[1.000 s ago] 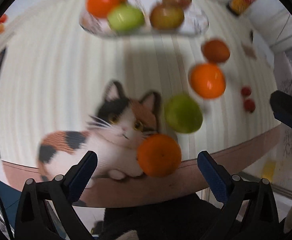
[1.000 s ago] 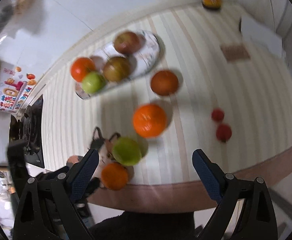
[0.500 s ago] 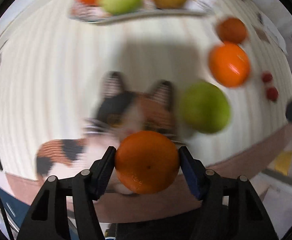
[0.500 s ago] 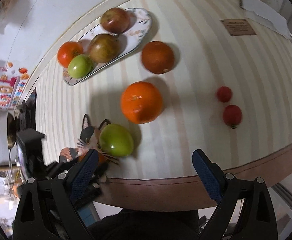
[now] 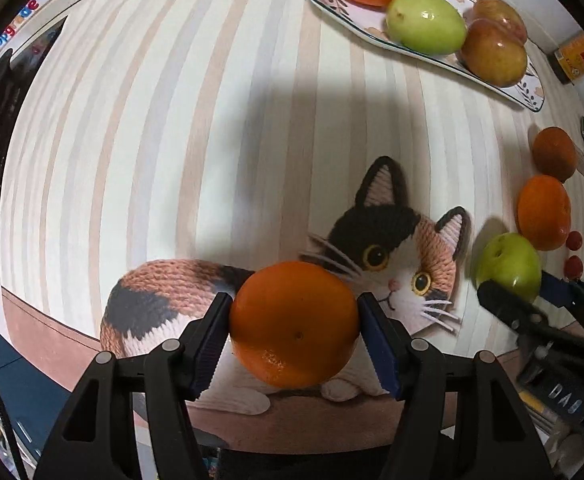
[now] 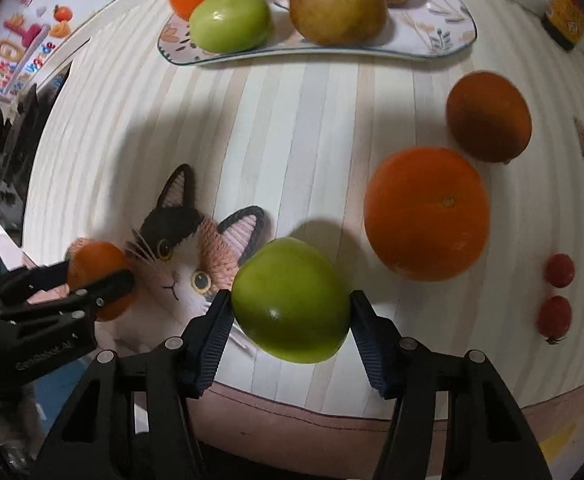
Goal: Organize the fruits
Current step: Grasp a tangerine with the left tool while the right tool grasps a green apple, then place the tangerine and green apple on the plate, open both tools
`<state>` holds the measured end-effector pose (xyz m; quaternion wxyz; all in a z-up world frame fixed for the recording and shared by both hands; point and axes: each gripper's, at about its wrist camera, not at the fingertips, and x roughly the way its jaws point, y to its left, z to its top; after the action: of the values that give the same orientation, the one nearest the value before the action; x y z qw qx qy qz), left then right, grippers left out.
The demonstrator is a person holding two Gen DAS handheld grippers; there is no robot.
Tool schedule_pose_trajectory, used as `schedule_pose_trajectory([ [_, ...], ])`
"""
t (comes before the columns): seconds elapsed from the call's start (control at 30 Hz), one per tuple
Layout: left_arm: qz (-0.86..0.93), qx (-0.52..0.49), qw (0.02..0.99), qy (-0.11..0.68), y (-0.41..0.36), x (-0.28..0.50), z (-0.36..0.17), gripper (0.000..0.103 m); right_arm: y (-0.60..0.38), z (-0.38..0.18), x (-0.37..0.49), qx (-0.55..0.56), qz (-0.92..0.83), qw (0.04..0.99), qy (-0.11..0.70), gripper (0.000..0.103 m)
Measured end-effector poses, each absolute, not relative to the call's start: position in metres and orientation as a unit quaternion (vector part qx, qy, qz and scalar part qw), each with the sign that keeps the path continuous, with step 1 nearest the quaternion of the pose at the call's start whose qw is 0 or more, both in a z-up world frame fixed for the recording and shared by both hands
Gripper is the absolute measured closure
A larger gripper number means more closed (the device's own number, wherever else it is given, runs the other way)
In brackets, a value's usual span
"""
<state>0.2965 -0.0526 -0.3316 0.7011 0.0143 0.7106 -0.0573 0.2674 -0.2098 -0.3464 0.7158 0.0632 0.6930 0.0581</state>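
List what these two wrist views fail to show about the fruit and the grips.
- Left wrist view: the orange in the left gripper hides part of the cat mat; whether it is lifted off cannot be told.
- Right wrist view: the green apple fills the right gripper; contact with the table below is hidden.
- Plate: its far fruits are cut off by the top edge.
- Bottle label: too small to read.

Home kitchen (stove (image 6: 8,140), fruit plate (image 6: 443,36))

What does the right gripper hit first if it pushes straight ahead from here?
Holding the green apple, the right gripper likely crosses bare striped tabletop, then meets the white patterned oblong plate near the brownish-red apple; depth unclear.
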Motion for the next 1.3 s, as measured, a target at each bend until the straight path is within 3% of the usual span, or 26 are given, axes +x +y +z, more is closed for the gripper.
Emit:
schedule_pose_trajectory([
  [0.57, -0.069, 0.012, 0.699, 0.712, -0.064, 0.304, -0.330, 0.042, -0.202, -0.352, 0.268, 0.104, 0.089, 0.706, 0.695, 0.042],
  [0.77, -0.100, -0.006, 0.717, 0.690, -0.077, 0.328, -0.284, 0.042, -0.230, -0.303, 0.279, 0.167, 0.095, 0.732, 0.654, 0.042],
  [0.93, -0.154, -0.023, 0.747, 0.646, -0.117, 0.385, -0.213, 0.042, -0.279, -0.256, 0.314, 0.215, 0.075, 0.766, 0.601, 0.042],
  [1.03, -0.176, -0.023, 0.747, 0.640, -0.144, 0.432, -0.197, 0.041, -0.312, -0.253, 0.348, 0.233, 0.051, 0.773, 0.588, 0.042],
  [1.3, -0.150, 0.017, 0.705, 0.693, -0.189, 0.533, -0.246, 0.041, -0.358, -0.309, 0.433, 0.300, 0.013, 0.732, 0.612, 0.042],
])
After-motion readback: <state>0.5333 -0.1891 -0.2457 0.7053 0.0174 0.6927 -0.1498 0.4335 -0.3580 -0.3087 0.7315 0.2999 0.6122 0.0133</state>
